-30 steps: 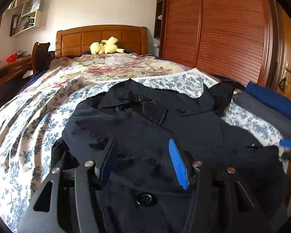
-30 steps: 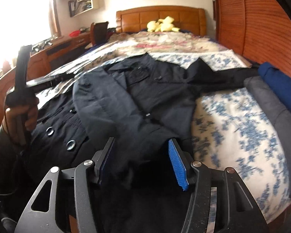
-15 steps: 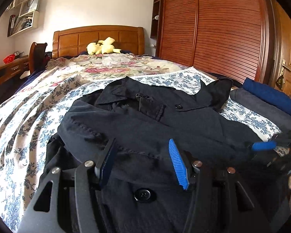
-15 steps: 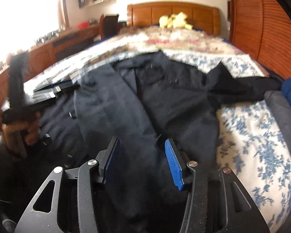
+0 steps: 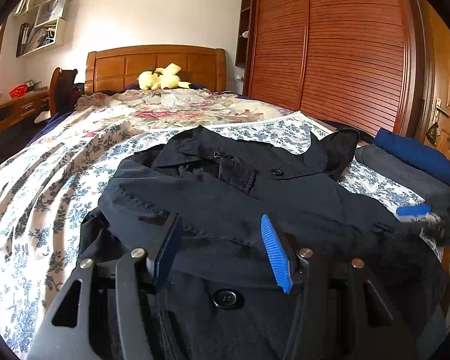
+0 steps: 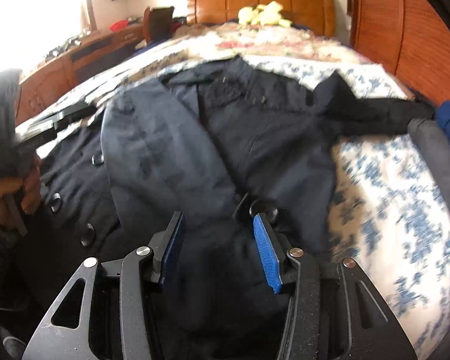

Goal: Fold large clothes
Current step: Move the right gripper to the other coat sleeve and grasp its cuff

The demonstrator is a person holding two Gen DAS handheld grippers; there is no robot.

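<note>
A: What is seen across the bed (image 5: 30,186), taken from the largest thing down?

B: A large dark coat (image 5: 254,186) is spread over the floral bedspread, filling the centre and lower half of both views. One sleeve (image 6: 153,156) is already laid across the front panel, while the other sleeve (image 6: 374,114) is stretched out toward the right edge of the right wrist view, next to the stack of folded clothes (image 5: 416,162).

A: Which step is judged to be in hand?

B: The sleeves are being brought in. One is done; the second is not yet folded over.

A: And the grippers?

B: The left gripper (image 5: 222,249) is held low over the buttoned front at the bottom of its frame, jaws spread, with cloth below them but not pinched. The right gripper (image 6: 219,246) is placed over the coat's lower right edge; its jaws are partly spread, and dark fabric is seen between the pads, though no firm pinch can be confirmed in the blur.

A: What is called for next?

B: Probably the edge under the right gripper must be clamped fully and carried toward the middle, or the outstretched sleeve fetched. The front should be held flat by the left gripper near the button (image 5: 226,298) so that the layers are not dragged.
</note>
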